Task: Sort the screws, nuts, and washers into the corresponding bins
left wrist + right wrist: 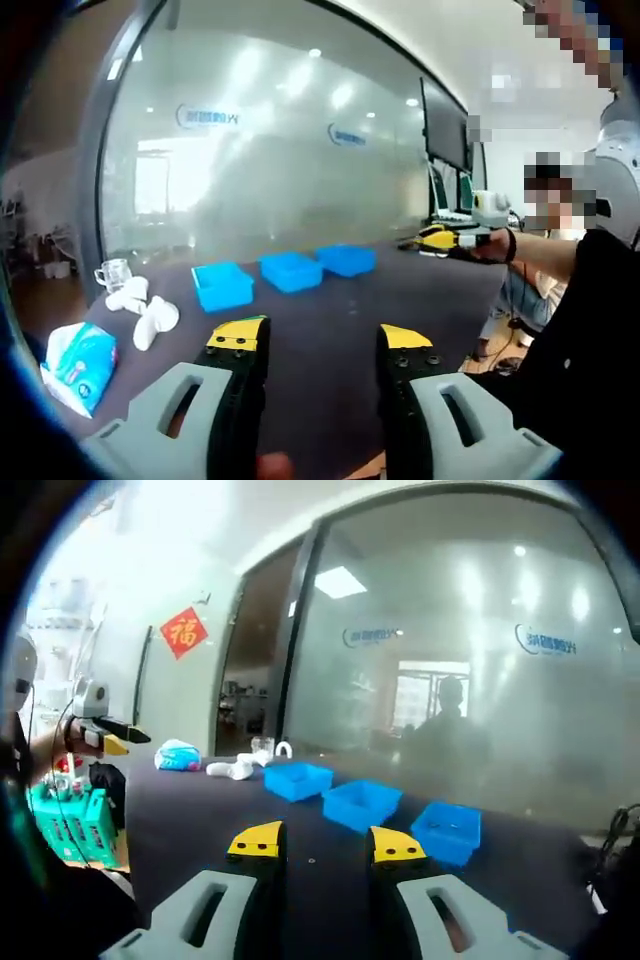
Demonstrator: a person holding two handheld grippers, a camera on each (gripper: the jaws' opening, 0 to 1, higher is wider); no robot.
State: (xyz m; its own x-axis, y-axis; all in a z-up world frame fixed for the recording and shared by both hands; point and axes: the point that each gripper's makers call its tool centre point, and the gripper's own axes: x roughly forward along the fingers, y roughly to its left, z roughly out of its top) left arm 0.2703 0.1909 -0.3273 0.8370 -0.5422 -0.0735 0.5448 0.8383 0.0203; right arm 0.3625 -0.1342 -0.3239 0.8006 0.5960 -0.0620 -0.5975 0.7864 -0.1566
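Both claws, your left one (322,338) and right one (325,842), are open and empty above the dark table (330,300), so bring them lower toward the three blue bins (362,802), where small parts are too tiny to see.

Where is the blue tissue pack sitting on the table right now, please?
In the left gripper view, the tissue pack lies at the table's near-left edge, beside the white crumpled items, left of the three blue bins.

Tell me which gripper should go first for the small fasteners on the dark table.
Probably the left gripper: open, nothing held, aimed over the dark table towards three blue plastic bins, specks near them. The right gripper is open too, but looks further back.
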